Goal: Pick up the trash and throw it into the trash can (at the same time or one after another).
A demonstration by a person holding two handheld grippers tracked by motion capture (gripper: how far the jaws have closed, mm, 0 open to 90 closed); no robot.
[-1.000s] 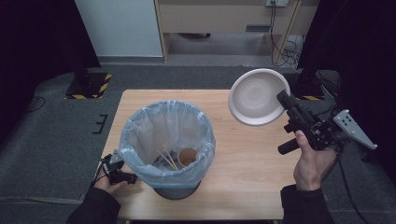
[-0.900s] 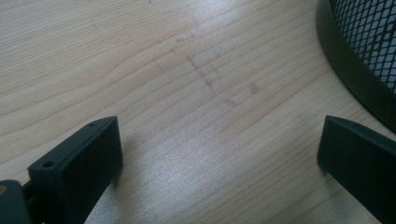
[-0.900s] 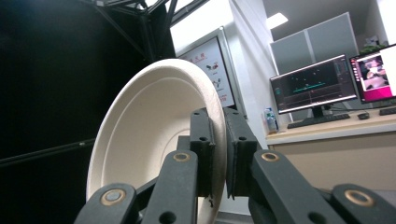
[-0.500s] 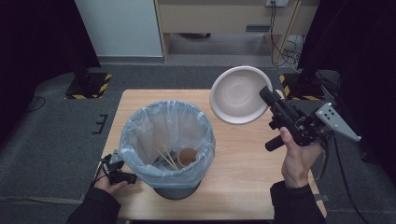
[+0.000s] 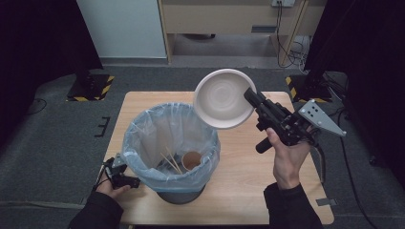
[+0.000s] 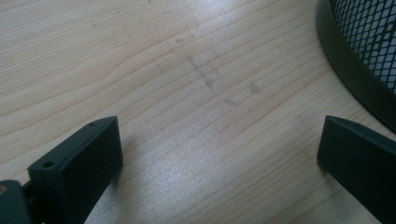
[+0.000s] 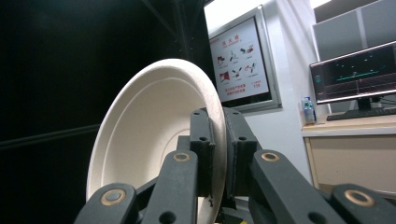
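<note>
A white paper plate (image 5: 223,98) hangs tilted in the air over the far right rim of the bin (image 5: 168,143), with my right gripper (image 5: 251,97) shut on its edge. In the right gripper view the jaws pinch the plate's rim (image 7: 154,140) between them at my right gripper (image 7: 219,149). The bin is a black mesh basket lined with a pale blue bag, holding a brown paper cup (image 5: 192,160) and wooden sticks (image 5: 170,162). My left gripper (image 5: 117,174) rests low on the table at the bin's near left, jaws open over bare wood (image 6: 219,154).
The wooden table (image 5: 248,191) has free room to the right of the bin and in front of it. The bin's black base (image 6: 359,70) lies close to the left gripper's right jaw. Beyond the table stand a cabinet (image 5: 224,19) and cables on grey floor.
My right gripper has carried the plate leftward and a little up, from beyond the table's right part to over the bin's far right rim. The left gripper has kept still.
</note>
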